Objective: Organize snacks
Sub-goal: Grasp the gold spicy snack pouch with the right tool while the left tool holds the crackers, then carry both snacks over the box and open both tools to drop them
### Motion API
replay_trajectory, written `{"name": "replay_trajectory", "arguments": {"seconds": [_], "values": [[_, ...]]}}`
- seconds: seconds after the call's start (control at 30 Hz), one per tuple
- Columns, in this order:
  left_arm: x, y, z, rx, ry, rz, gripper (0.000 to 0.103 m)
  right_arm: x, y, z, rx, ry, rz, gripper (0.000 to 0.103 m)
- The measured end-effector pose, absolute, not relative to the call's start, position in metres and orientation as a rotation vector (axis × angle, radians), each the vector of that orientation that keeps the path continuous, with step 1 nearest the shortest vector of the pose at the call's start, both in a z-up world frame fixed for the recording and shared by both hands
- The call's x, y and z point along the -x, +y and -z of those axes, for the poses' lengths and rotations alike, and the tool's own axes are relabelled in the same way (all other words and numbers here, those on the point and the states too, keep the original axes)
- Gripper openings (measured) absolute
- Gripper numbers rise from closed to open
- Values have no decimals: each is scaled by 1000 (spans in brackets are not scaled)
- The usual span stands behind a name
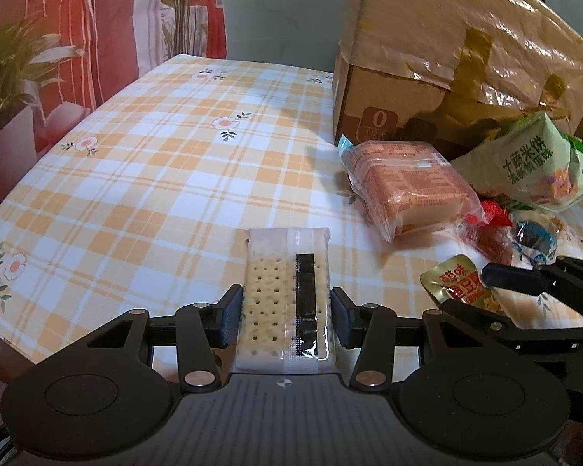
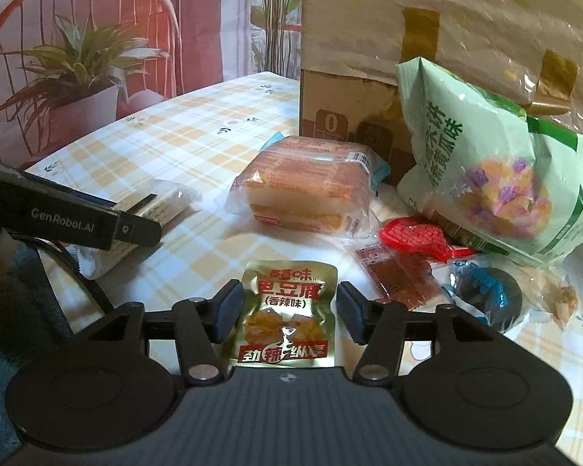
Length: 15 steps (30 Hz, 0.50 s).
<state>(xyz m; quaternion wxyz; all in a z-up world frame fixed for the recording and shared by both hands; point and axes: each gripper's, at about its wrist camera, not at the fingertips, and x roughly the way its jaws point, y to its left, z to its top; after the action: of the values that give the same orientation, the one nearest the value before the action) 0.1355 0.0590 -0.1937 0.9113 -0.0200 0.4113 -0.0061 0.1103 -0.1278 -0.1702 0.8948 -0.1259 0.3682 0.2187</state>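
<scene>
My left gripper (image 1: pixel 287 310) is shut on a clear-wrapped cracker pack (image 1: pixel 285 295), pads pressing both long sides, just above the checked tablecloth (image 1: pixel 155 178). My right gripper (image 2: pixel 287 310) straddles a gold tofu snack pouch (image 2: pixel 285 316); the left pad touches it, the right pad stands slightly off, so the grip is unclear. The pouch also shows in the left wrist view (image 1: pixel 464 285), with the right gripper's finger beside it. The cracker pack shows in the right wrist view (image 2: pixel 163 202) behind the left gripper's finger (image 2: pixel 136 229).
A wrapped cake pack (image 2: pixel 311 190), a green rice-cracker bag (image 2: pixel 497 178), red sachets (image 2: pixel 408 256) and a blue-wrapped snack (image 2: pixel 486 295) lie at the right. A taped cardboard box (image 1: pixel 447 58) stands behind them. A potted plant (image 1: pixel 7 89) is beyond the table's left edge.
</scene>
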Motion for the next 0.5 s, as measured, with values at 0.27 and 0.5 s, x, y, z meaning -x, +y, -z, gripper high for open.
{"name": "replay_trajectory", "arguments": {"seconds": [0.27, 0.5], "values": [[-132, 57, 192, 18, 846, 48, 49, -109, -127, 169, 263, 764, -480, 46], [-130, 59, 191, 62, 832, 50, 48, -107, -133, 163, 223, 738, -483, 42]]}}
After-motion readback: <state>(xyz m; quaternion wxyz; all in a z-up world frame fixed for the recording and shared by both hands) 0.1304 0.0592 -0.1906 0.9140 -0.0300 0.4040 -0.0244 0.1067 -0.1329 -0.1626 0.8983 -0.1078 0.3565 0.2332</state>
